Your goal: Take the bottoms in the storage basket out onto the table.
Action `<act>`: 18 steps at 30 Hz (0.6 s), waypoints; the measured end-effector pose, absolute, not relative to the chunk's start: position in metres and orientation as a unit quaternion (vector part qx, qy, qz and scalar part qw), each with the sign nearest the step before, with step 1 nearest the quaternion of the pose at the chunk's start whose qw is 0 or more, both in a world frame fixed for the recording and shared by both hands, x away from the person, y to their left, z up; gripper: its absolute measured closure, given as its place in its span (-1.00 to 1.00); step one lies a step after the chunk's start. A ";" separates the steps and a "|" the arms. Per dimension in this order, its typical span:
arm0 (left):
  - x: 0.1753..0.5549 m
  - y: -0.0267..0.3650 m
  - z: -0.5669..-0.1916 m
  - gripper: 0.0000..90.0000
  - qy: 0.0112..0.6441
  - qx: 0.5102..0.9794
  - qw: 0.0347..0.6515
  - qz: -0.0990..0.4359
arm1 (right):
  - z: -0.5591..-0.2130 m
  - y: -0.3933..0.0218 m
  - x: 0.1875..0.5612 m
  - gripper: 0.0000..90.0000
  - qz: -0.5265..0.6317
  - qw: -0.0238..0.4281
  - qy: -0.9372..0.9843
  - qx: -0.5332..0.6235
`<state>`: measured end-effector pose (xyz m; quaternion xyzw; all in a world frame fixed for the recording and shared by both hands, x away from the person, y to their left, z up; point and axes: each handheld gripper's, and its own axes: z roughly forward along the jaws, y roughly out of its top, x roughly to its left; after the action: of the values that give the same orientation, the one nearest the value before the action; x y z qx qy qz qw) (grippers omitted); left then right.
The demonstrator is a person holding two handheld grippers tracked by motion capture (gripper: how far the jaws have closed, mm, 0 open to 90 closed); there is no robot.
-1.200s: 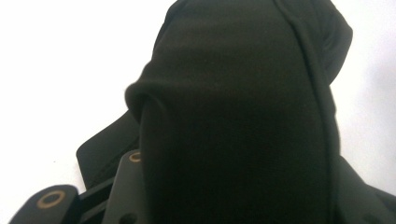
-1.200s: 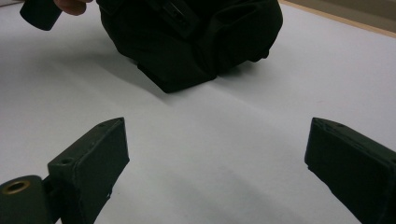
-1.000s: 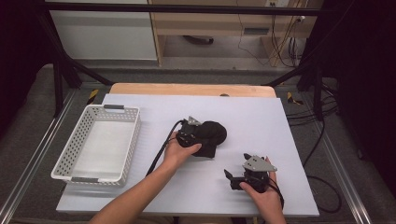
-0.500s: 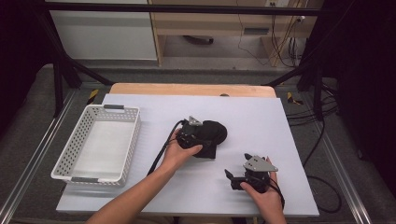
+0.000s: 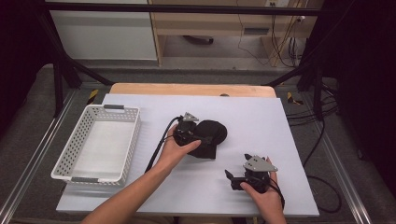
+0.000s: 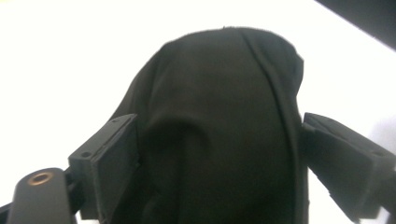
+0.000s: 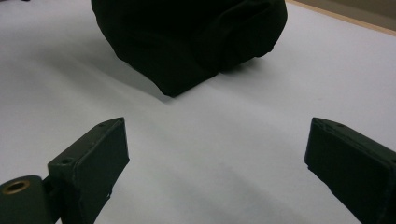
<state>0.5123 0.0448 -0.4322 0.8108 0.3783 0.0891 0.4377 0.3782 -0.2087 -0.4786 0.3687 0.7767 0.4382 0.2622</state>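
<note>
A black cloth [image 5: 211, 136] lies bunched in the middle of the white table top [image 5: 261, 121]. My left gripper [image 5: 200, 139] points at it from the left. In the left gripper view the cloth [image 6: 219, 107] bulges up between the two jaws. Those jaws have just been opening, and my left gripper [image 6: 219, 154] is now open around the fabric. My right gripper [image 5: 232, 179] rests near the front right of the table, held in a hand. In the right gripper view it [image 7: 217, 154] is open with bare table between its jaws, and the cloth [image 7: 187, 37] lies farther ahead.
A white perforated basket [image 5: 100, 110] stands at the left of the table, with nothing in it. Cables trail from both grippers toward the front edge. A wooden strip [image 5: 187, 88] borders the far side of the table.
</note>
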 end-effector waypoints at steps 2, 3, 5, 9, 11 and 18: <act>0.513 0.047 -0.428 -0.78 0.377 0.807 0.446 0.088 | -0.479 -0.209 0.379 -0.85 0.437 0.262 0.778 0.368; 0.513 0.048 -0.427 -0.80 0.376 0.806 0.448 0.088 | -0.479 -0.209 0.379 -0.85 0.437 0.262 0.778 0.368; 0.514 0.051 -0.424 -0.81 0.375 0.806 0.450 0.088 | -0.479 -0.209 0.379 -0.85 0.437 0.262 0.778 0.368; 0.514 0.054 -0.424 -0.82 0.374 0.808 0.447 0.083 | -0.479 -0.209 0.379 -0.85 0.436 0.262 0.778 0.368; 0.513 0.055 -0.424 -0.83 0.372 0.808 0.448 0.083 | -0.479 -0.209 0.379 -0.85 0.436 0.262 0.778 0.368; 0.511 0.054 -0.419 -0.85 0.364 0.804 0.463 0.081 | -0.478 -0.210 0.379 -0.86 0.436 0.261 0.778 0.369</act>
<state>0.5109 0.0539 -0.4185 0.8044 0.3636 0.0809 0.4628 0.3787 -0.2096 -0.4783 0.3694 0.7779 0.4361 0.2612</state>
